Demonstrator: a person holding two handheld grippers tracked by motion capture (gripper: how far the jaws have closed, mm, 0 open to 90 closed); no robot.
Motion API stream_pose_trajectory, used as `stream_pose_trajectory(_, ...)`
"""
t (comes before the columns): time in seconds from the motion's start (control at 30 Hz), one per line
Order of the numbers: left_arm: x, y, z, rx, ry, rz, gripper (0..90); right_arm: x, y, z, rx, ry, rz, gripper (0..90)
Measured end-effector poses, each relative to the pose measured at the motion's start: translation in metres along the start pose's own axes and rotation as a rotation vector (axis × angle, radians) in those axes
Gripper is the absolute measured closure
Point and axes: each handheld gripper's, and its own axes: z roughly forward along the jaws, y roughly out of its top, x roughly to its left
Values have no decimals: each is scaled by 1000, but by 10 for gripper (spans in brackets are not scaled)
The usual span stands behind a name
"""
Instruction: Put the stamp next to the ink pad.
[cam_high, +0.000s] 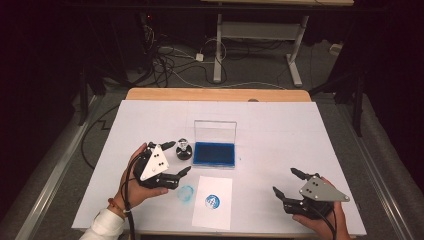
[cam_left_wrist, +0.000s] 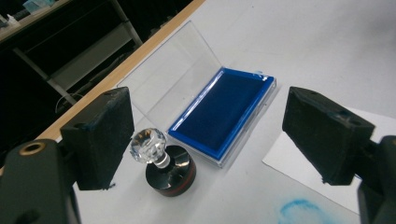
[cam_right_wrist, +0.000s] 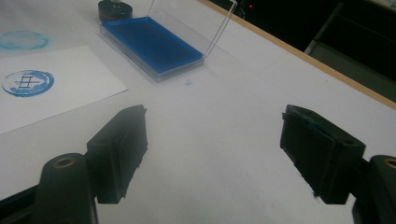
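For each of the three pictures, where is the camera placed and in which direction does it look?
High view: above the person's side of the table, looking forward and down; both hands show, with the left gripper and right gripper.
Left gripper view: rides on the left gripper, looking between its open jaws at the stamp and the open ink pad.
Right gripper view: rides on the right gripper, looking along its open jaws over bare table towards the stamped paper.
Shared: all three show the ink pad.

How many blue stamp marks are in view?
2: a crisp round blue stamp mark on the white paper sheet, and a smudged blue ring mark on the white table cover left of that sheet.
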Motion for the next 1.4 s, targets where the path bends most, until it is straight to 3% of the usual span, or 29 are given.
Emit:
stream_pose_trajectory(0.3,-6,-18,-5,32,2,-12,161,-1,1,-2,-22,-29,11,163)
stream_pose_trajectory(0.73,-12,-38,-12,69,41,-16,161,0,2,-2,-27,-59,2,162)
stream_pose_trajectory(0.93,-13,-47,-15,77,22,-19,161,0,1,-2,-24,-61,0,162)
stream_pose_trajectory(1.4,-16,-70,-17,135,34,-44,161,0,0,-3,-17,-70,-1,164)
